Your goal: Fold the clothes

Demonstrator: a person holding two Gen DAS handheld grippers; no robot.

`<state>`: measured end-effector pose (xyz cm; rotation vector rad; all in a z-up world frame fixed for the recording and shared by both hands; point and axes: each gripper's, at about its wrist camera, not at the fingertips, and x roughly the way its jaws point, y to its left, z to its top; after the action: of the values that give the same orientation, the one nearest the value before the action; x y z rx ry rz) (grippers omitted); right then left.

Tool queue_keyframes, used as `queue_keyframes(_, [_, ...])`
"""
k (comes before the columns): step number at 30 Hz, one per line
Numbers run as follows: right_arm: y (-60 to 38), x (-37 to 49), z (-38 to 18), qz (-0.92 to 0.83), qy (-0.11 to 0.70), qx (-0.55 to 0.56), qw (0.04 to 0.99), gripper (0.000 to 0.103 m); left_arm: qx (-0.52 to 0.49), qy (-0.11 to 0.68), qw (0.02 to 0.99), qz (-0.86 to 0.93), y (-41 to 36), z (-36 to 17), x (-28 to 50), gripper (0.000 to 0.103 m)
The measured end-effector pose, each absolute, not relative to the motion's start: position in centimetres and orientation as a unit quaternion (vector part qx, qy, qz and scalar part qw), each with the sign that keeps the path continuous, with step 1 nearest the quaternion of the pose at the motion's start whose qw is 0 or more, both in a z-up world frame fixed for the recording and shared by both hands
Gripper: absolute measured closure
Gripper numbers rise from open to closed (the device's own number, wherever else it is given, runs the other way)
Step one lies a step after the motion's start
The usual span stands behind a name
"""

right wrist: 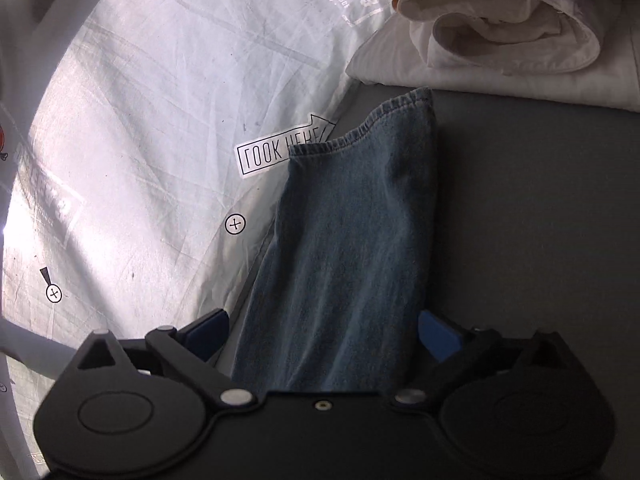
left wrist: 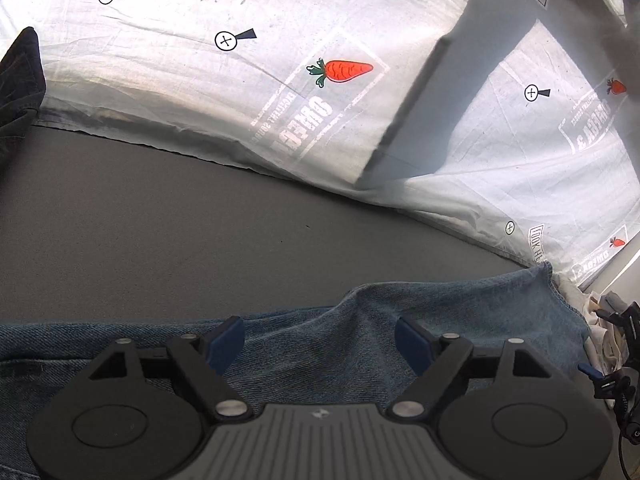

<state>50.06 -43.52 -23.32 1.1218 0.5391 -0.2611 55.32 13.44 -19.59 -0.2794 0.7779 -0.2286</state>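
Left claw (left wrist: pixel 319 343) is wide open and grips nothing; its blue pads (left wrist: pixel 226 340) straddle a raised ridge of the blue jeans (left wrist: pixel 360 320), which lie directly under and just ahead of it on the grey table (left wrist: pixel 200 220). The denim runs off to the claw's right, where a hemmed edge rises near the printed white sheet (left wrist: pixel 160 60) hanging beyond the table. The ridge between the pads looks like the intended pinch spot, judged from how it bunches there.

Right claw (right wrist: pixel 322 334) is also spread wide and holds nothing. A jeans leg (right wrist: pixel 352 240) stretches straight ahead from between its fingers, the hem (right wrist: pixel 360 132) at the far end, partly overlapping the table edge and the sheet on the claw's left. The leg lies flat and smoothed, likely laid out so it can be folded over lengthwise.

Ahead and right of the right claw sits a stack of folded white clothes (right wrist: pixel 500 40), well apart from the hem, probably the done pile. A dark garment (left wrist: pixel 20 80) sits far left of the left claw.

Judgement: fold not yet begun; both claws set to close on denim.
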Motion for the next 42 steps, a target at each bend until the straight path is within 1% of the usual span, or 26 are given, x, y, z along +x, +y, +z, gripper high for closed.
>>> queue_keyframes(3, [-39.6, 46.3, -24.7, -0.091, 0.278, 0.554, 0.78, 0.0, -0.106, 0.405, 0.905, -0.076, 14.6, -19.6, 51.3, 0.013])
queue_keyframes(5, [-37.1, 44.9, -24.9, -0.062, 0.285, 0.555, 0.779, 0.0, -0.099, 0.417, 0.901, -0.06, 15.5, -19.7, 48.7, 0.013])
queue_keyframes(8, [-33.7, 44.8, -25.3, -0.022, 0.301, 0.562, 0.77, 0.0, -0.092, 0.429, 0.898, -0.034, 17.0, -20.2, 45.7, 0.01])
queue_keyframes(10, [-31.5, 45.3, -25.3, -0.003, 0.311, 0.553, 0.773, 0.0, -0.08, 0.44, 0.894, -0.018, 18.1, -21.0, 44.3, 0.009])
queue_keyframes(13, [-29.1, 46.6, -24.9, 0.007, 0.323, 0.526, 0.787, 0.0, -0.069, 0.429, 0.9, -0.044, 19.2, -21.5, 43.1, 0.009])
queue_keyframes(15, [-28.0, 47.7, -24.9, 0.024, 0.332, 0.52, 0.787, 0.0, -0.064, 0.431, 0.898, -0.054, 19.4, -21.7, 43.4, 0.009])
queue_keyframes(17, [-27.0, 48.6, -24.9, 0.037, 0.338, 0.518, 0.785, 0.0, -0.052, 0.44, 0.894, -0.063, 19.4, -22.1, 43.9, 0.005])
queue_keyframes(20, [-25.8, 49.6, -24.5, 0.038, 0.335, 0.497, 0.8, 0.0, -0.024, 0.447, 0.891, -0.069, 18.8, -22.6, 44.5, 0.002])
queue_keyframes(24, [-25.2, 49.0, -23.4, 0.078, 0.303, 0.546, 0.777, 0.0, 0.0, 0.444, 0.893, -0.075, 18.3, -23.2, 44.8, 0.0])
queue_keyframes(26, [-24.6, 48.5, -22.7, 0.108, 0.287, 0.555, 0.773, 0.0, 0.004, 0.436, 0.897, -0.075, 18.3, -23.5, 44.8, 0.0])
queue_keyframes(28, [-24.0, 48.4, -22.5, 0.132, 0.287, 0.557, 0.768, 0.0, 0.009, 0.428, 0.901, -0.075, 18.3, -23.8, 44.7, 0.0])
queue_keyframes(30, [-23.5, 48.4, -22.9, 0.146, 0.298, 0.557, 0.762, 0.0, 0.021, 0.417, 0.906, -0.069, 17.9, -24.1, 44.5, 0.0])
queue_keyframes(33, [-23.3, 48.3, -24.0, 0.094, 0.338, 0.536, 0.768, 0.0, 0.032, 0.396, 0.916, -0.059, 17.4, -24.5, 43.7, 0.0])
queue_keyframes(35, [-23.2, 48.2, -24.7, 0.077, 0.349, 0.533, 0.767, 0.0, 0.031, 0.39, 0.919, -0.057, 17.2, -24.7, 43.9, 0.0])
queue_keyframes(39, [-23.5, 46.4, -25.2, 0.073, 0.351, 0.541, 0.761, 0.0, 0.027, 0.421, 0.906, -0.04, 16.8, -23.9, 44.6, 0.0])
queue_keyframes(42, [-23.4, 45.2, -25.5, 0.065, 0.363, 0.52, 0.771, 0.0, 0.021, 0.433, 0.901, -0.035, 16.5, -23.5, 44.9, 0.0])
